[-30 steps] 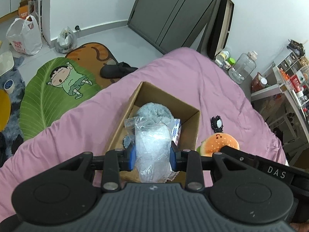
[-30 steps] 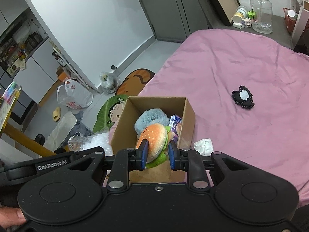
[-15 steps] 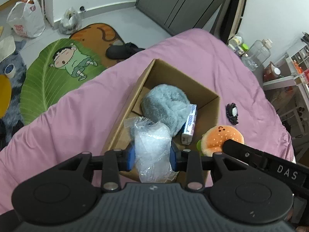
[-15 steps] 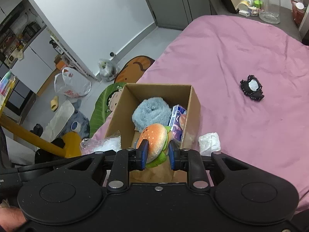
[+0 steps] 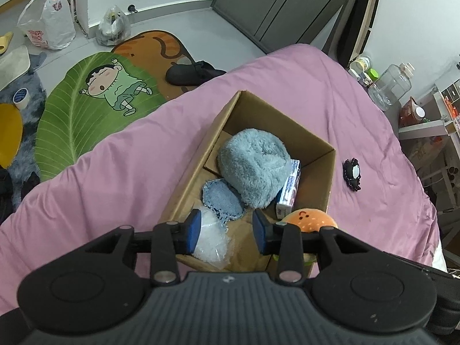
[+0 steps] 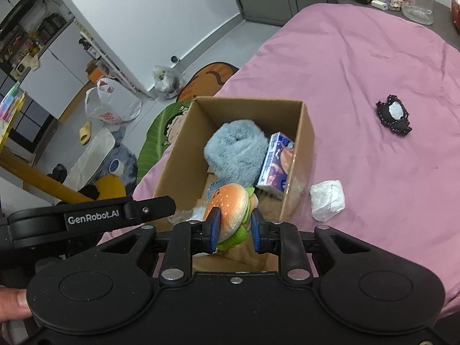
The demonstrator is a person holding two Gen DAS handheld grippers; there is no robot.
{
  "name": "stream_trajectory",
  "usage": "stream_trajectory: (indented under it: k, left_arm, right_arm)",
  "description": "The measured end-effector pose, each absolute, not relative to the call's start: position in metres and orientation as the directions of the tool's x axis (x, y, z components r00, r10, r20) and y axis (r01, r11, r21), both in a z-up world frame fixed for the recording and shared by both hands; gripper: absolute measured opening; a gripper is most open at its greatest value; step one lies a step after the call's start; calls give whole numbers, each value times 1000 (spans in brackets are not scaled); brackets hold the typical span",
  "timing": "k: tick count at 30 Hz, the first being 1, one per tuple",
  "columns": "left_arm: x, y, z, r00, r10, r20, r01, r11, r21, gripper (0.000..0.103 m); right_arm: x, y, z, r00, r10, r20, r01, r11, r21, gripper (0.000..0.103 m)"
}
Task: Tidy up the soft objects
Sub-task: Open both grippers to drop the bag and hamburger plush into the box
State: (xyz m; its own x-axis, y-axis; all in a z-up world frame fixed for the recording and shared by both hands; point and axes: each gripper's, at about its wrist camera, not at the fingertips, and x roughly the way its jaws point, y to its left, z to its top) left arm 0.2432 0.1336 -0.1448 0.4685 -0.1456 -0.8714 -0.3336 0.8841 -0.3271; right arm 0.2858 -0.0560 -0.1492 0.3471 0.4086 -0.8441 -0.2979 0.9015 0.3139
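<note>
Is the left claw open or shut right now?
Open: the left claw has its fingers spread, and the plastic bag lies loose in the cardboard box.

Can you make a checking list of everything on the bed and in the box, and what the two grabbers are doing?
Surface: pink bedsheet, wrinkled.
Job's things: cardboard box holds fluffy blue plush, denim patch, tissue pack, clear plastic bag. Burger plush over the box.
Clutter: black-and-white charm and white wad on the sheet.
Grippers: left gripper open above the bag; right gripper shut on the burger plush.
Cables: nothing seen.
Surroundings: leaf cartoon rug, plastic shopping bag, clear jug.
</note>
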Motion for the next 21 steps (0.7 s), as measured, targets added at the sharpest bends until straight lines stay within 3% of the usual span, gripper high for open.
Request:
stream_trajectory:
  k: [4, 8, 15, 17, 21]
  left_arm:
    - [239, 133, -140, 470, -134, -872, -343, 883, -320, 37]
    - [233, 132, -136, 472, -110, -874, -357, 883, -304, 42]
    - [224, 127, -128, 471, -90, -877, -360, 888, -285, 59]
    - [221, 127, -125, 472, -86, -877, -361, 889, -282, 70]
    - [215, 126, -117, 483, -70, -873, -362, 891, -272, 76]
  right_arm:
    - [281, -56, -148, 328, 418, -847, -315, 894, 319, 29]
    - [276, -59, -144, 338, 405, -849, -306, 901, 307, 57]
    - [271, -71, -131, 378, 403, -834, -299, 905, 302, 58]
    - [269, -75, -128, 392, 396, -830, -290, 910, 297, 60]
    - [265, -81, -122, 426, 373, -824, -281, 920, 272, 66]
